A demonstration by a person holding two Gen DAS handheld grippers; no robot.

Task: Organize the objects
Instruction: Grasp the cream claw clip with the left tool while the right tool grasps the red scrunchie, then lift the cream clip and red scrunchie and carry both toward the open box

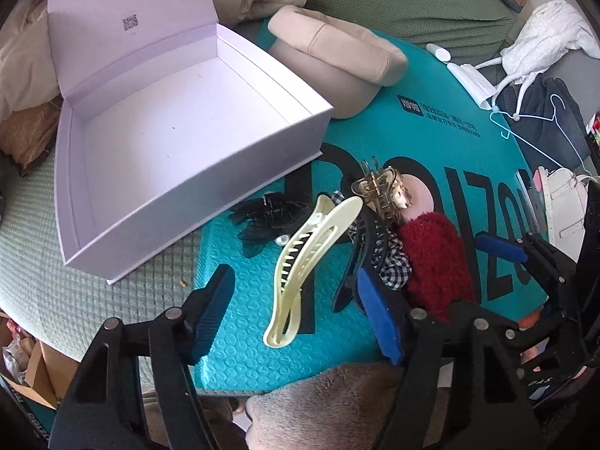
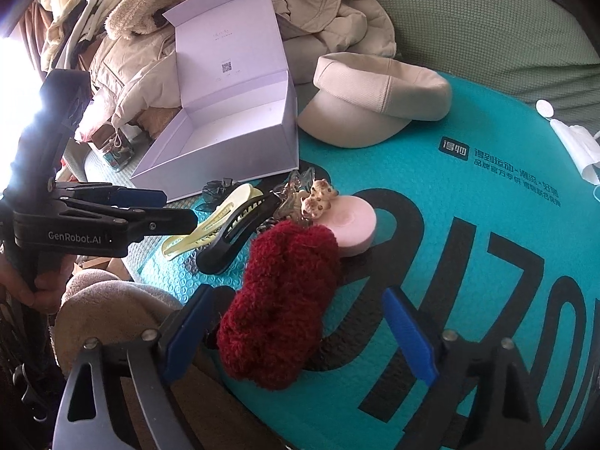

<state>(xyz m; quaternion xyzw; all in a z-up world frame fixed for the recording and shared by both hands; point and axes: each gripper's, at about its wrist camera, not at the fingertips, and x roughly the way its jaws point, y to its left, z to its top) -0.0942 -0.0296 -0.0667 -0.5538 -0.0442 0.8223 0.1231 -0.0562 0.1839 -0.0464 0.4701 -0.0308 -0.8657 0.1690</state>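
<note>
The empty box [image 1: 180, 127] stood open at far left, the clips piled just right of it. The left gripper [image 1: 296, 300], jaws wide, straddled the cream clip [image 1: 303, 262]; the right gripper [image 2: 303, 333], jaws wide, flanked the red scrunchie [image 2: 281, 300]. Likely the picking step: next, closing squarely on each.

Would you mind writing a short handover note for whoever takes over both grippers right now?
Left gripper: open, empty, straddling the cream hair clip on the teal mailer.
Right gripper: open, empty, around the near end of the red fluffy scrunchie.
Things: black clip, gold claw clip, dark translucent clip, checked scrunchie and pink round case piled beside them; beige cap behind.
Done: nothing; the open white box holds no items.
Left: move the accessories into the box.
</note>
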